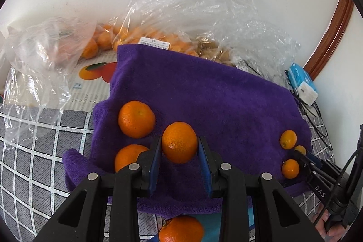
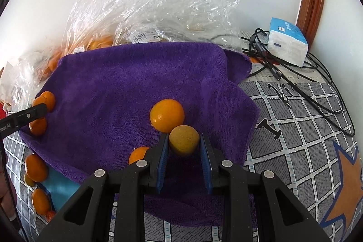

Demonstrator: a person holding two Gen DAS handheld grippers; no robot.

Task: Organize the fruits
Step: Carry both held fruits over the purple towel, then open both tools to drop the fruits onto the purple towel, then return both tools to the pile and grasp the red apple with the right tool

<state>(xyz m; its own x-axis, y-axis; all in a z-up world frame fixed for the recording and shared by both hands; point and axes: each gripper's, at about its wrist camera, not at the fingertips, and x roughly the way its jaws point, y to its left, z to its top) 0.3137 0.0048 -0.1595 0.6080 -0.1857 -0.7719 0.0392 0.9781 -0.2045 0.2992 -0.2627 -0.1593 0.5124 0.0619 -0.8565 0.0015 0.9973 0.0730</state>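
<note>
A purple towel (image 1: 204, 92) lies spread on the checked cloth, also in the right wrist view (image 2: 118, 83). My left gripper (image 1: 179, 146) is shut on a mandarin (image 1: 179, 142) just over the towel. Two more mandarins (image 1: 136, 119) lie to its left. Small kumquats (image 1: 288, 139) lie at the towel's right edge. My right gripper (image 2: 184, 144) is shut on a yellowish kumquat (image 2: 184, 140), with an orange kumquat (image 2: 167, 115) behind it and another (image 2: 138, 154) to its left. The right gripper's tip shows in the left wrist view (image 1: 301, 157).
Clear plastic bags (image 1: 181, 15) holding more fruit lie behind the towel against the white wall. A tissue pack (image 2: 287, 40) and black cables (image 2: 295, 74) sit at the back right. Loose mandarins (image 2: 36, 167) lie off the towel's left edge on a blue sheet.
</note>
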